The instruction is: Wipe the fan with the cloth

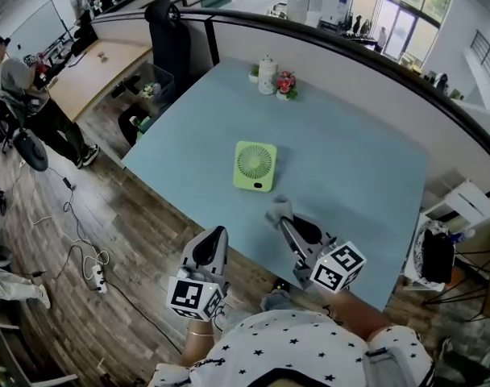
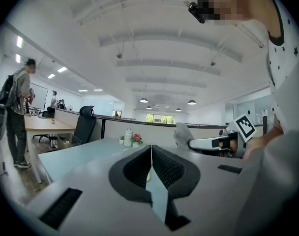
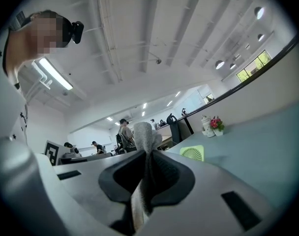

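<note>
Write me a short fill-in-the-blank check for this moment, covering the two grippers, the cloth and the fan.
1. The right gripper is shut on the cloth, whose colour is ____.
2. The fan lies flat on the table, and its colour is ____.
3. The left gripper, its jaws together, holds ____.

Missing words: grey; green; nothing.

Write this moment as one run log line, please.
left gripper: shut, empty | right gripper: shut on cloth | fan: on table, apart from cloth
</note>
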A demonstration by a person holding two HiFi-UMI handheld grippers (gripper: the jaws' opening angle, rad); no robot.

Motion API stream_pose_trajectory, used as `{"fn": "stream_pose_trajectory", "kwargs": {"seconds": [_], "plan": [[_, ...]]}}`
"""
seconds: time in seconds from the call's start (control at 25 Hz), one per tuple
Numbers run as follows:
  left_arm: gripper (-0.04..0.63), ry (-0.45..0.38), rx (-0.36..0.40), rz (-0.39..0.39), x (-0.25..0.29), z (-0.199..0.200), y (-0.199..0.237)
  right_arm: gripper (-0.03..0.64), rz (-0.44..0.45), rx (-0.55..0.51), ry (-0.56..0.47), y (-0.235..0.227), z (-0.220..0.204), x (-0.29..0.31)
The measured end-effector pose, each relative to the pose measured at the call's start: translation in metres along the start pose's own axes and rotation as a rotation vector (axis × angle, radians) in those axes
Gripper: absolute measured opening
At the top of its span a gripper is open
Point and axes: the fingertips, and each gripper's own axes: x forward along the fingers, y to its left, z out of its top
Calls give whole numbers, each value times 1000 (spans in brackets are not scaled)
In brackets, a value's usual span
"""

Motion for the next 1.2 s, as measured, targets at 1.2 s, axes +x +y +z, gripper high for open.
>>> {"fn": "stream_pose_trajectory", "kwargs": {"seconds": [1.2], "plan": [[32,31,29,-406,175,37,145,25,-356,-41,-30,-69,15,166]]}}
